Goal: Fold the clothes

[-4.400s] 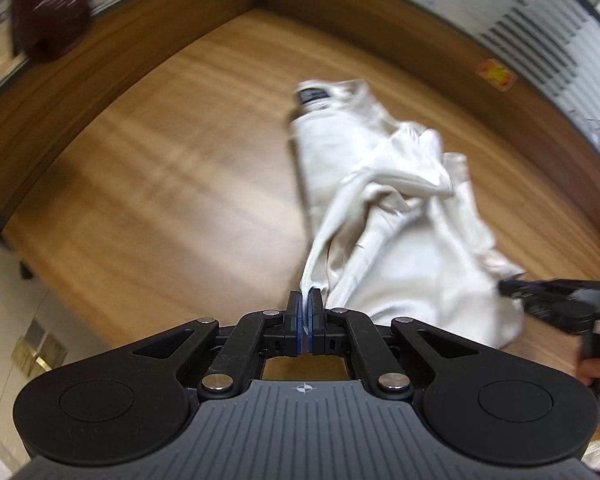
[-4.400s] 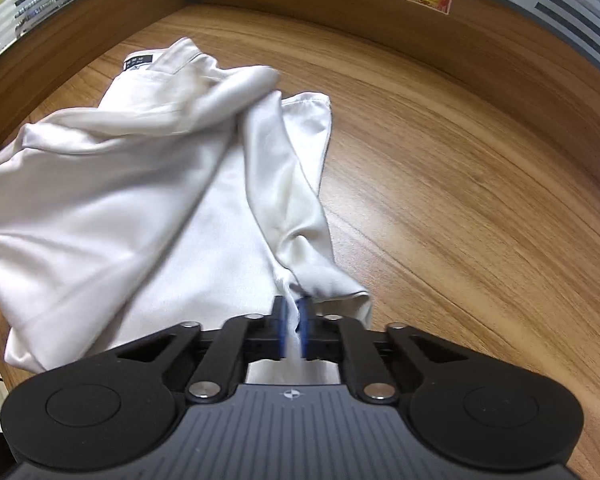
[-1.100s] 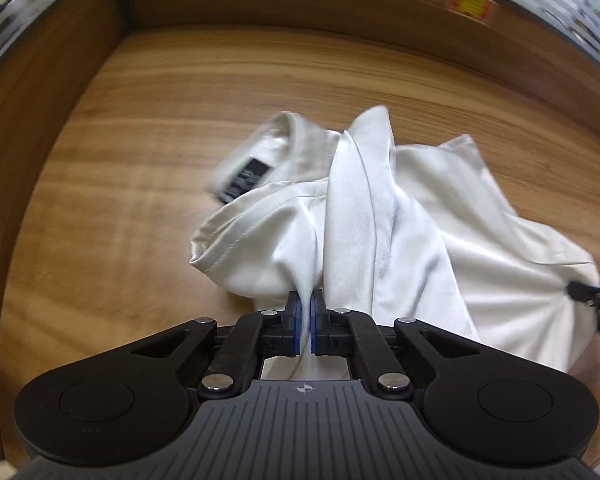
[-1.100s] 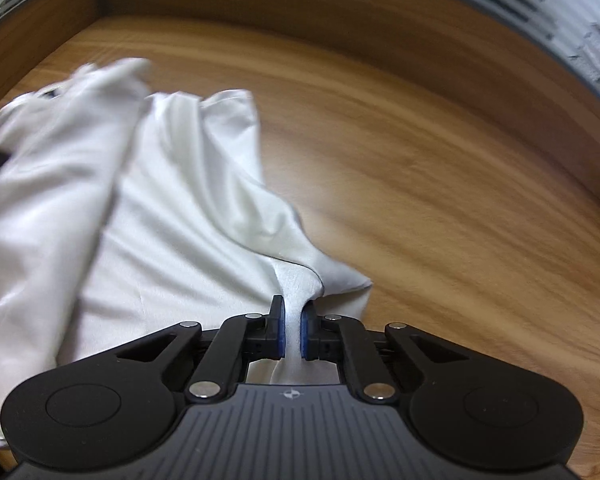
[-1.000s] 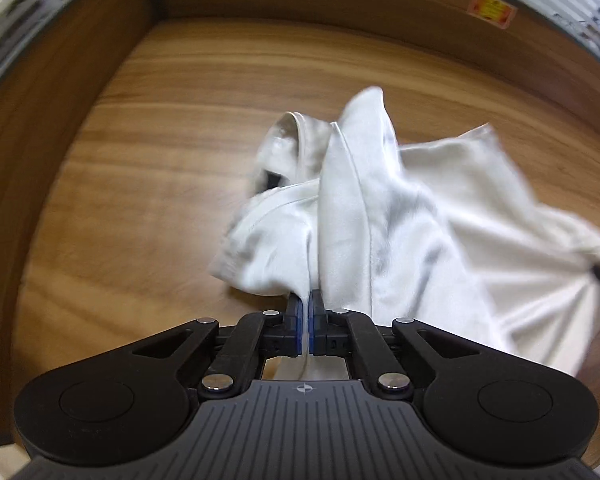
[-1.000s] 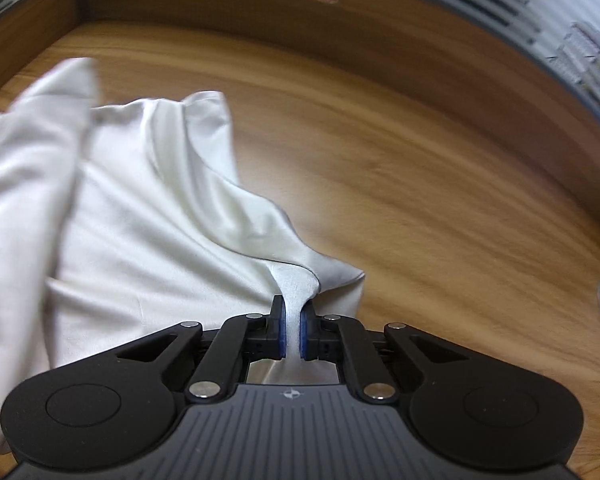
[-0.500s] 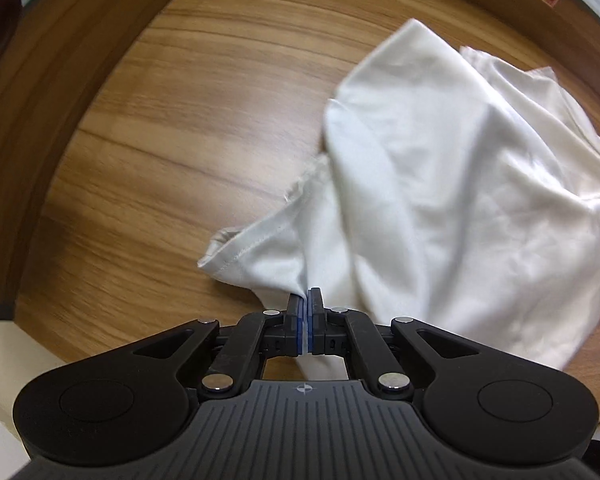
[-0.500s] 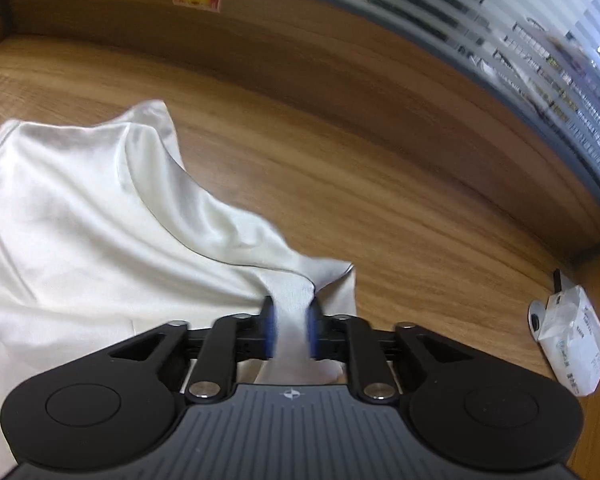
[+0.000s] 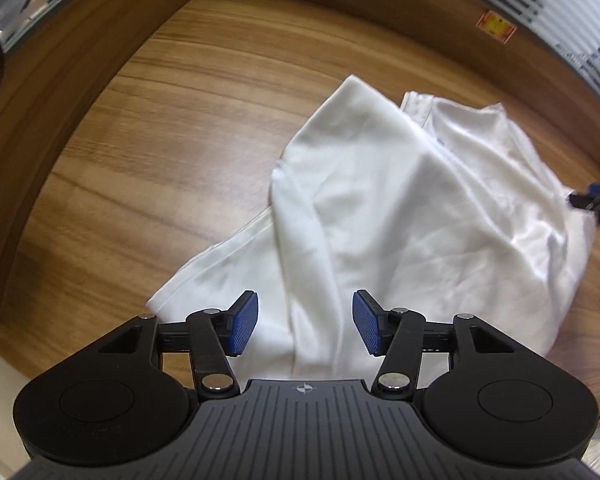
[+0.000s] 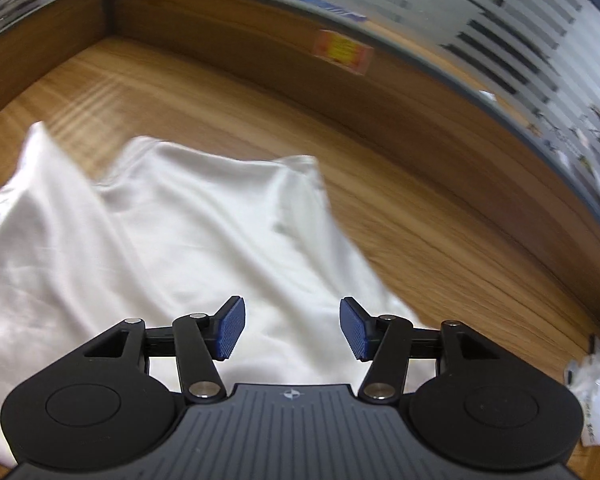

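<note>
The white shirt (image 9: 400, 208) lies crumpled on the wooden table (image 9: 172, 128). The left gripper (image 9: 305, 322) hangs over the shirt's near edge, and the right gripper (image 10: 288, 328) over its other side. Both have just been opening their jaws and hold nothing; the cloth lies loose under them.

The garment (image 9: 420, 208) is plain white with a slight sheen. The worktop (image 9: 172, 128) is warm brown wood with darker grain streaks. Both tongs, left (image 9: 305, 323) and right (image 10: 292, 329), are black with blue textured pads (image 9: 242, 326). An orange-red sticker (image 10: 343, 50) with yellow print sits on the striped grey-and-white partition (image 10: 512, 32).
</note>
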